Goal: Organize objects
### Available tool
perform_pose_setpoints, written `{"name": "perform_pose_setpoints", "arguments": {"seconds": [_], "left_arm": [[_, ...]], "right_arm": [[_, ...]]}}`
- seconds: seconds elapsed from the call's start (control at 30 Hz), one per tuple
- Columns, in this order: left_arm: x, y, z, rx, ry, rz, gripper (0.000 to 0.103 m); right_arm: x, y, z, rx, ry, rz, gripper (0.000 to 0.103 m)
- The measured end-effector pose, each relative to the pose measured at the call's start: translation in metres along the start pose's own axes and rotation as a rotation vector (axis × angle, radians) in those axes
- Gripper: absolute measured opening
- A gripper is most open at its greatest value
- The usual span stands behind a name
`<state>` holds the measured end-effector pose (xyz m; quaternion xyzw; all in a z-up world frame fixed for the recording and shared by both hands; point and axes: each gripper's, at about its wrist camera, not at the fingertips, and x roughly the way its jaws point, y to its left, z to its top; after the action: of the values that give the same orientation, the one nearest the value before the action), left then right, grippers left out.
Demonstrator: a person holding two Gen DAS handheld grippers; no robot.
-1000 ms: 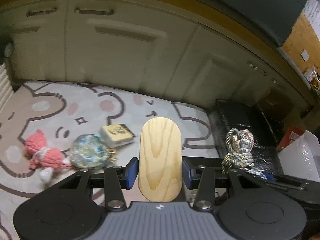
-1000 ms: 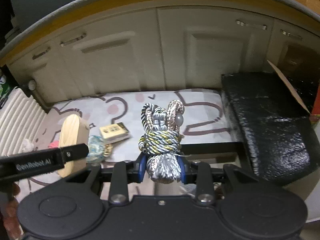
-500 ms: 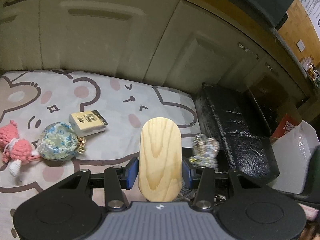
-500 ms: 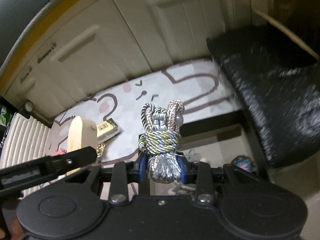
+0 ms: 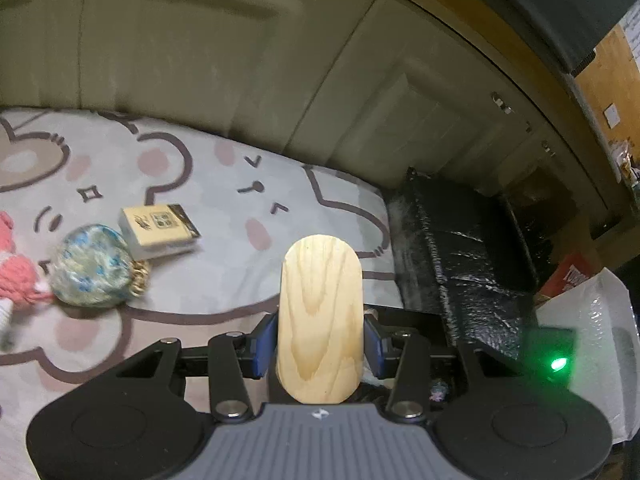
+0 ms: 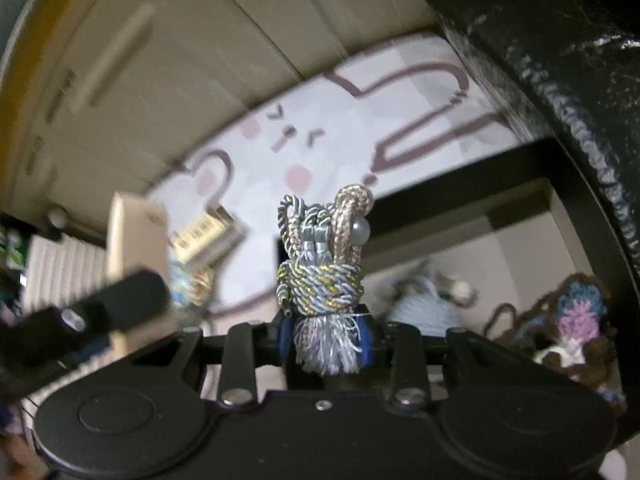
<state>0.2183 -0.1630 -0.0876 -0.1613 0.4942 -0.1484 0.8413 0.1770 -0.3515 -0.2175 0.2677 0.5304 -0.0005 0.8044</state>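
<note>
My left gripper [image 5: 320,344] is shut on an oval wooden board [image 5: 320,316], held upright above the bear-print mat [image 5: 224,216]. My right gripper [image 6: 325,338] is shut on a bundle of silver-gold braided cord with a tassel [image 6: 322,272], held over a black-rimmed storage box [image 6: 460,176]. Inside the box lie a pale blue yarn item [image 6: 424,300] and a brown-blue-pink crochet piece [image 6: 572,324]. The left gripper with the board also shows blurred at the left of the right wrist view [image 6: 132,248].
On the mat lie a small tan card box [image 5: 160,230], a round blue-green pouch [image 5: 94,270] and a pink crochet toy [image 5: 16,276]. A black lid [image 5: 464,248] leans at the right, by white bubble wrap [image 5: 592,320]. Cream cabinet doors [image 5: 240,64] stand behind.
My right gripper has swung down and right with the cord, over the open box, and has left the left wrist view. My left gripper has shifted right with the board.
</note>
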Motion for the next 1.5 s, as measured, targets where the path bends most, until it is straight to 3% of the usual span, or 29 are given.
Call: {"name": "perform_pose_setpoints", "arguments": {"seconds": [0.13, 0.33, 0.53, 0.63, 0.77, 0.87, 1.07, 1.13, 1.17, 1.3, 1.5], "left_arm": [[0.011, -0.008, -0.004, 0.009, 0.020, -0.010, 0.046], [0.034, -0.014, -0.013, -0.022, 0.060, -0.042, 0.046], [0.061, -0.013, -0.020, -0.051, 0.097, -0.026, 0.046], [0.067, -0.009, -0.021, -0.084, 0.077, -0.014, 0.047], [0.066, -0.008, -0.019, -0.102, 0.069, -0.025, 0.068], [0.060, -0.013, -0.018, -0.053, 0.049, 0.038, 0.071], [0.057, -0.005, -0.014, -0.044, 0.074, 0.087, 0.071], [0.057, -0.003, -0.013, -0.041, 0.076, 0.092, 0.071], [0.057, -0.003, -0.013, -0.040, 0.076, 0.093, 0.070], [0.057, -0.001, -0.012, -0.043, 0.079, 0.090, 0.070], [0.056, 0.003, -0.010, -0.048, 0.080, 0.086, 0.070]], "right_arm": [[0.001, -0.010, -0.005, -0.061, 0.011, -0.133, 0.033], [-0.017, -0.033, 0.000, -0.036, -0.047, -0.155, 0.033], [-0.024, -0.043, 0.003, -0.032, -0.056, -0.149, 0.033], [-0.024, -0.043, 0.003, -0.055, -0.054, -0.146, 0.033], [-0.023, -0.044, 0.004, -0.060, -0.047, -0.131, 0.033], [-0.022, -0.046, 0.006, -0.049, -0.047, -0.132, 0.033], [-0.020, -0.036, 0.006, -0.103, -0.070, -0.145, 0.036], [-0.024, -0.035, 0.009, -0.107, -0.097, -0.139, 0.053], [-0.025, -0.034, 0.009, -0.104, -0.104, -0.136, 0.053], [-0.028, -0.033, 0.010, -0.092, -0.107, -0.150, 0.042], [-0.040, -0.033, 0.014, -0.042, -0.211, -0.114, 0.040]]}}
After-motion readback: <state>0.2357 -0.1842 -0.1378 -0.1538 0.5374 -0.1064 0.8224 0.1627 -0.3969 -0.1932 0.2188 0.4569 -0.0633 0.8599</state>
